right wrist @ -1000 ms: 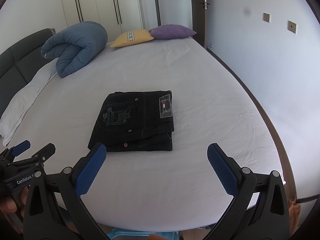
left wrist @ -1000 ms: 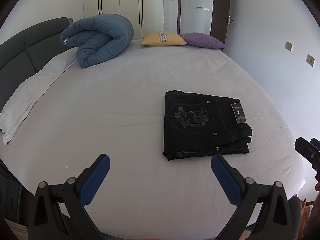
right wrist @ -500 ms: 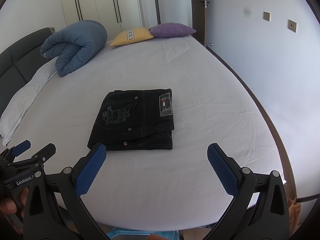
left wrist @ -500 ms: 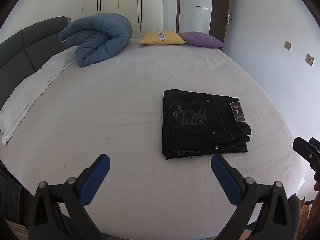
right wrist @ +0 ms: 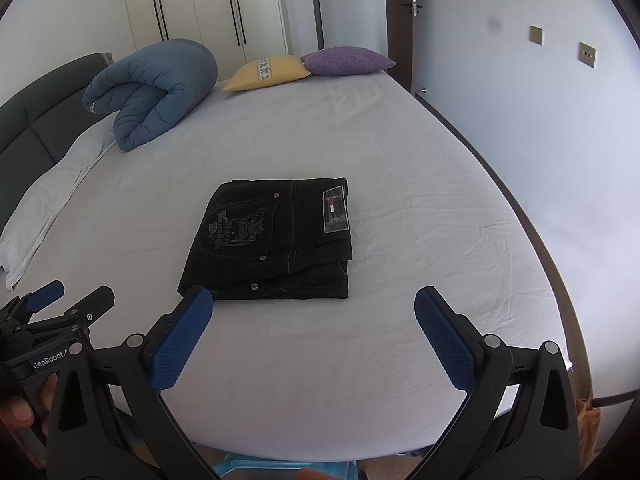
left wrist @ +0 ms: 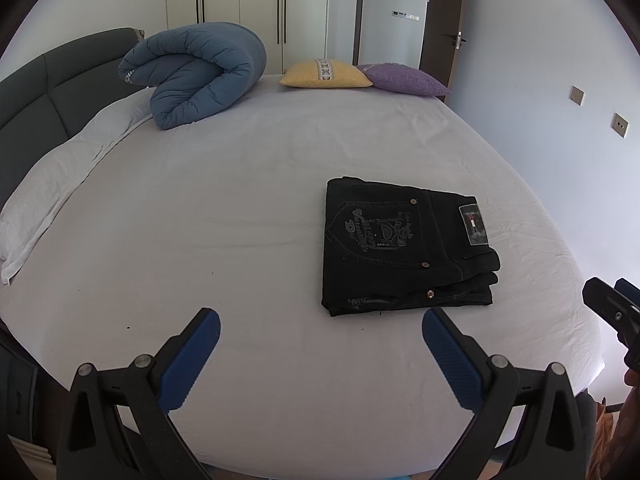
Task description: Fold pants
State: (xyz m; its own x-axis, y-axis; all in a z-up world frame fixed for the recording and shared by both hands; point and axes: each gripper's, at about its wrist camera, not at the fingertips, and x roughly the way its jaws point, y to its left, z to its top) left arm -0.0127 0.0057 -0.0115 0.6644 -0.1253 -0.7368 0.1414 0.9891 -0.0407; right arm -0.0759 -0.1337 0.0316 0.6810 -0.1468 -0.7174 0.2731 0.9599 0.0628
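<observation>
Lying as a compact rectangular stack on the white sheet, the black denim pants (left wrist: 404, 248) look fully folded: several layers sit squared on top of one another, back pocket with pale embroidered lettering facing up and a small rectangular brand patch at the right end. Judging from this, the folding itself is done and at most a little edge-straightening remains; the lowest layer pokes out slightly along the near edge. The stack rests right of centre on the wide bed (left wrist: 200, 220), nearer the front edge than the far pillows.

The left gripper (left wrist: 320, 338) hovers with its blue textured pads spread wide, gripping nothing, short of the stack. The right gripper (right wrist: 314, 322) is likewise spread wide and empty, its left pad just near the stack's front corner, though whether it touches the cloth is hard to judge through the fisheye.

The denim looks stiff and heavy, with metal rivets and contrast stitching. The sheet is smooth with faint creases.
</observation>
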